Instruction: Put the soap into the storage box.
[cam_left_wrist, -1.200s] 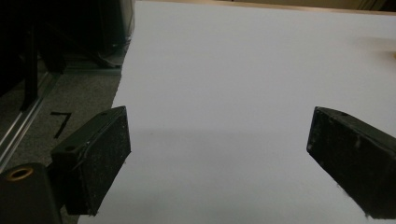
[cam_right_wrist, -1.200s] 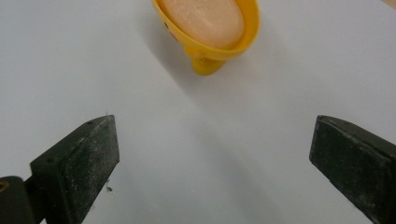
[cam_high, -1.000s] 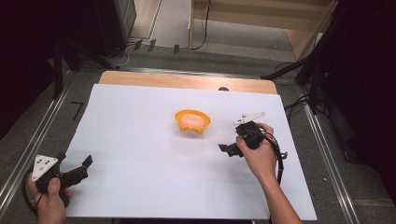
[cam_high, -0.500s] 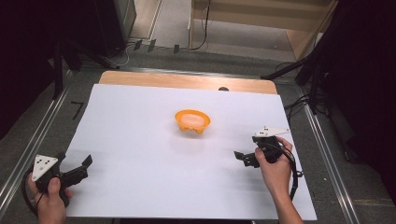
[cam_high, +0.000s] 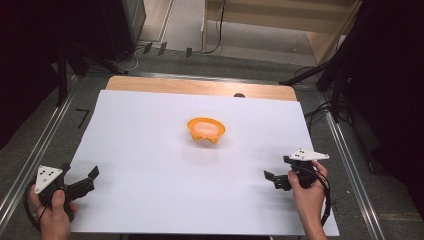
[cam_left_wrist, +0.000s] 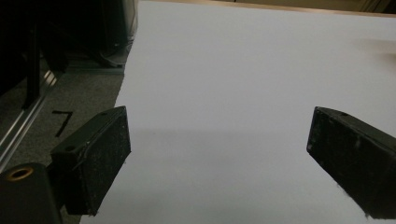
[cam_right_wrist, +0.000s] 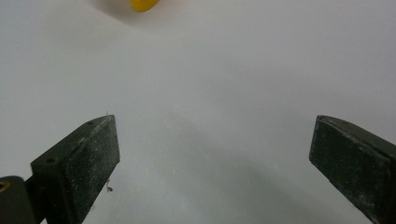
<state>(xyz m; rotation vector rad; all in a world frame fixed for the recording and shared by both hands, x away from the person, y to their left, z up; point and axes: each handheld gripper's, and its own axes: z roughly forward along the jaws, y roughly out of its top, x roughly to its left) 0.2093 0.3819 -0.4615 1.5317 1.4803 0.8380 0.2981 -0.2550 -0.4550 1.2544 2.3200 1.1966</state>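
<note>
Spreading across the table (cam_high: 150, 86), white sheet (cam_high: 150, 150) covering nearly all of it, wooden strip showing along the upper edge, dark floor and cables lying beyond.

Sitting alone just above the centre of the high view: orange bowl (cam_high: 206, 130), upright, rim wavy along its lower side, interior pale. Peeking in at the upper left of the right gripper view as an orange sliver (cam_right_wrist: 142, 4).

Resting at the lower left of the high view, over the sheet's corner: left gripper (cam_high: 85, 181), fingers (cam_left_wrist: 95, 161) standing wide apart, nothing between them. Hovering at the lower right, well apart from the bowl: right gripper (cam_high: 278, 179), fingers (cam_right_wrist: 81, 163) likewise spread, gripping nothing, pointing toward the bowl.

Judging by the look: small, light, probably thin plastic or silicone, likely sliding on the smooth sheet if nudged sideways. Best taken by pinching the rim wall, one finger inside and one outside, on the side facing the right gripper, closing gently to avoid tipping.
</note>
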